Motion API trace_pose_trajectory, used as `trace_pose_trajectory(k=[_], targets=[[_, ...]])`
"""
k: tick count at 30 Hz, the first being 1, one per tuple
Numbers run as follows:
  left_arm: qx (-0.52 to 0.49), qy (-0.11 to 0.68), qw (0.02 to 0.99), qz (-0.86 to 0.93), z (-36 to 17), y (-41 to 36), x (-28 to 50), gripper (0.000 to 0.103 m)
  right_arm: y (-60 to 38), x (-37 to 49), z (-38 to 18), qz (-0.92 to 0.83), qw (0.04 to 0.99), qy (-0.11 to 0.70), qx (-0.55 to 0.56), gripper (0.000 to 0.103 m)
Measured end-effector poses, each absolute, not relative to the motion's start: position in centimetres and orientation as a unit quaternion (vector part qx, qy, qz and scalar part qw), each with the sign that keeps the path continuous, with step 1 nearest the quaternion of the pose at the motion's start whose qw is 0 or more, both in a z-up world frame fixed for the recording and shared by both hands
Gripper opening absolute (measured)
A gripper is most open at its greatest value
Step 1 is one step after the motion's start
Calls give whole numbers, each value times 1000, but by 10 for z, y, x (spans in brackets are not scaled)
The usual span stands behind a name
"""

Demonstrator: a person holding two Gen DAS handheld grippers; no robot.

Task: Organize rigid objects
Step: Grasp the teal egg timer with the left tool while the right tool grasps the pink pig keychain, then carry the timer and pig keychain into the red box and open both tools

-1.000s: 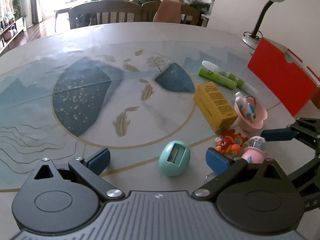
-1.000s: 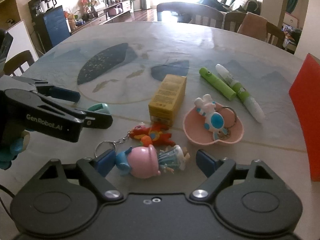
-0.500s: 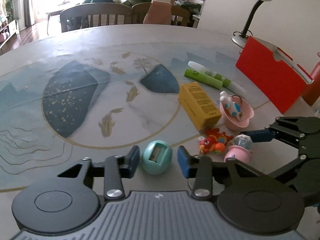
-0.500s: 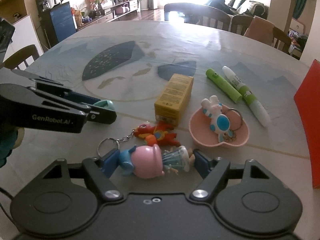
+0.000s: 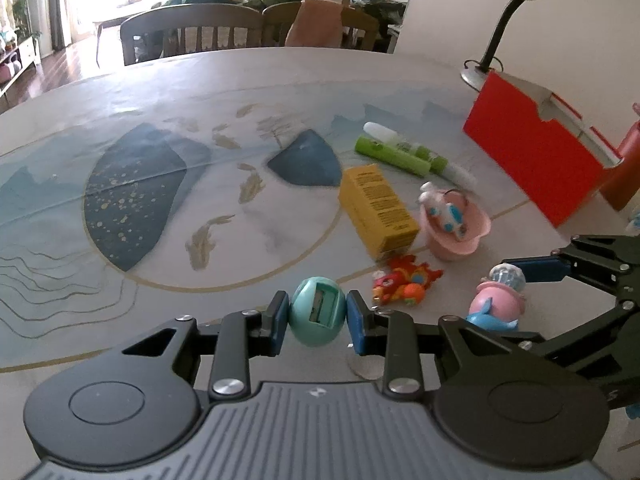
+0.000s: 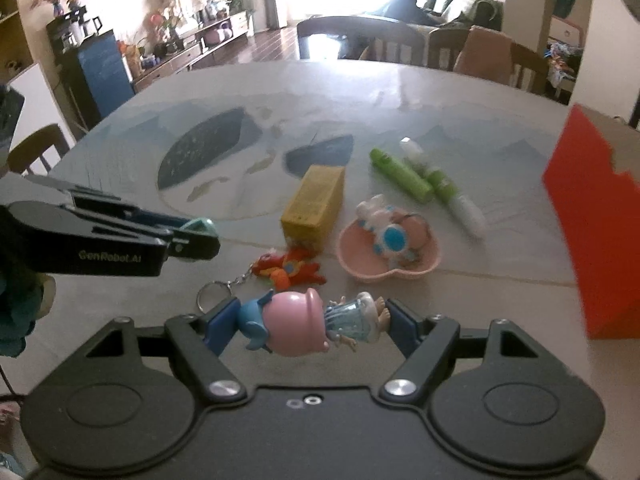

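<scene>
A teal egg-shaped sharpener [image 5: 317, 312] sits between the blue pads of my left gripper [image 5: 317, 317]. The jaws are closing and both pads touch its sides. The right wrist view shows that gripper [image 6: 192, 236] at the left, with the egg [image 6: 201, 225] peeking out at its tip. My right gripper [image 6: 310, 322] is shut on a pink and blue doll figure [image 6: 296, 324], held lengthwise and raised a little off the table. From the left wrist the same figure [image 5: 498, 304] shows at the right.
On the patterned tablecloth lie a yellow box [image 5: 376, 212], a red-orange keychain toy [image 5: 404, 284], a pink dish [image 5: 478, 236] holding a blue-white toy, and green markers [image 5: 394, 156]. A red box [image 5: 532, 152] and a desk lamp [image 5: 500, 20] stand at the right. Chairs line the far edge.
My left jaws went from wide open to closed around the teal egg. The right jaws narrowed onto the pink figure and lifted it slightly.
</scene>
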State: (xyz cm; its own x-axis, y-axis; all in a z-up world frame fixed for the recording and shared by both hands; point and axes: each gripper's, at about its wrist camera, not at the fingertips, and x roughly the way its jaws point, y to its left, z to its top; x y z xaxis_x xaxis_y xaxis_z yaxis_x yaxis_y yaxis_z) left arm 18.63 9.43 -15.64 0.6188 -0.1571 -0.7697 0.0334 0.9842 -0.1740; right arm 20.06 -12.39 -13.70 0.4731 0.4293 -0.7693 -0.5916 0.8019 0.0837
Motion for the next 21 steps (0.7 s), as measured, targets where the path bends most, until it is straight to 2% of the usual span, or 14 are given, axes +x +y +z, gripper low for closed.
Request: trace_pose_trajectory(k=[21], targets=[[-54,398,910,-104,-58,13,210,30,-225,227,-41,241,903,349,-64,77]])
